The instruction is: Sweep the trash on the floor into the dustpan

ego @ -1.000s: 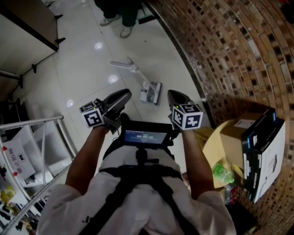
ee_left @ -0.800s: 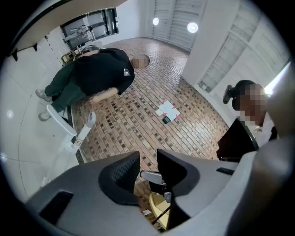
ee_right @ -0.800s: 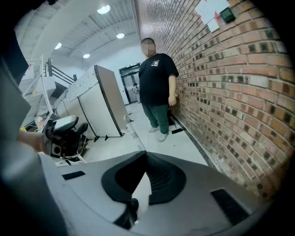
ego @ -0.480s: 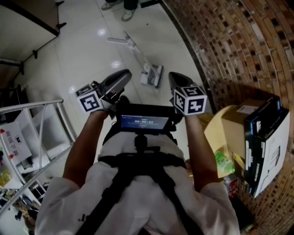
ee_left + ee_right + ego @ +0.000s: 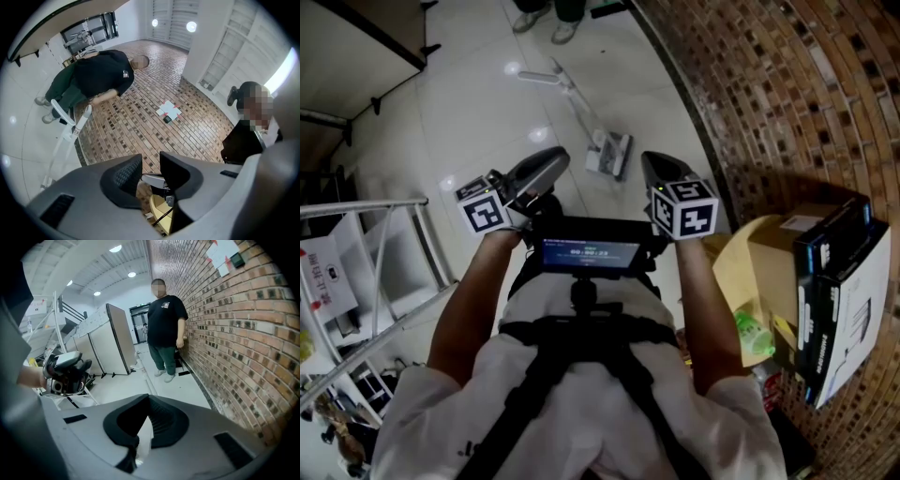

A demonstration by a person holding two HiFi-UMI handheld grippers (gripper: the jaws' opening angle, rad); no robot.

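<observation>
So the left gripper (image 5: pixel 551 164), on the side away from the brick wall (image 5: pixel 787 112), has its jaws partly spread with nothing between them. Ahead of both claws the white long-handled tool (image 5: pixel 609 157) (broom or dustpan, can't tell) lies flat on the pale floor near the foot of that wall. Its long axis runs roughly along the wall, head end toward the person. The right gripper (image 5: pixel 656 169), on the wall side, is pressed together and empty. The head looks about equally near to both, so I'd guess the already-open left goes. No trash in sight.
</observation>
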